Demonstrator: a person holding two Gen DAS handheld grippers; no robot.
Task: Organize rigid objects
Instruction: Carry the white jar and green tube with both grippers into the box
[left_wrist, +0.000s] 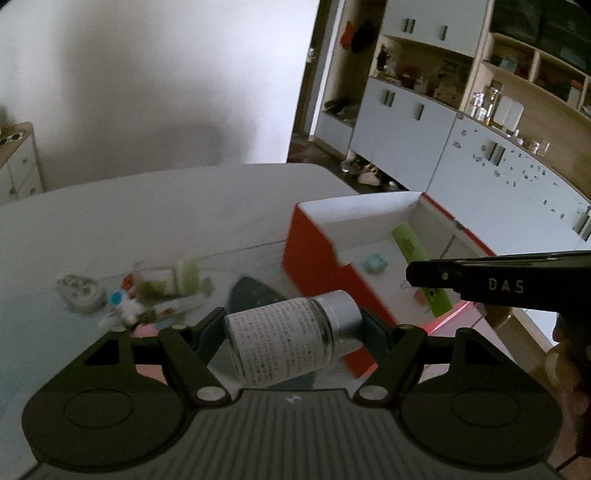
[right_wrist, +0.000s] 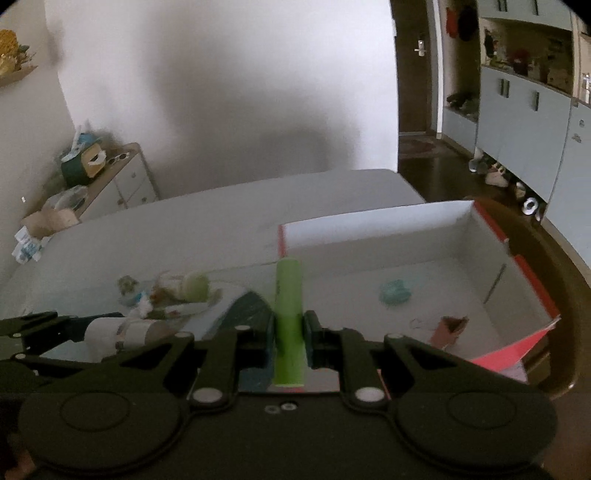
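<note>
My left gripper (left_wrist: 293, 328) is shut on a small bottle (left_wrist: 288, 343) with a white printed label and a silver cap, held tilted above the table. The same bottle (right_wrist: 125, 330) shows at the left of the right wrist view. My right gripper (right_wrist: 289, 332) is shut on a light green tube (right_wrist: 289, 317) that points forward, lifted just left of the box. From the left wrist view the right gripper (left_wrist: 417, 275) hangs over the box with the green tube (left_wrist: 408, 243). The red box (left_wrist: 314, 254) is white inside (right_wrist: 369, 229).
A small teal object (right_wrist: 395, 291) and a brownish piece (right_wrist: 448, 328) lie in the box. A pile of small items (left_wrist: 155, 291) sits on the white table (left_wrist: 166, 218), left of a dark teal mat (right_wrist: 247, 306). Cabinets (left_wrist: 402, 122) stand at the right and a dresser (right_wrist: 125, 181) by the wall.
</note>
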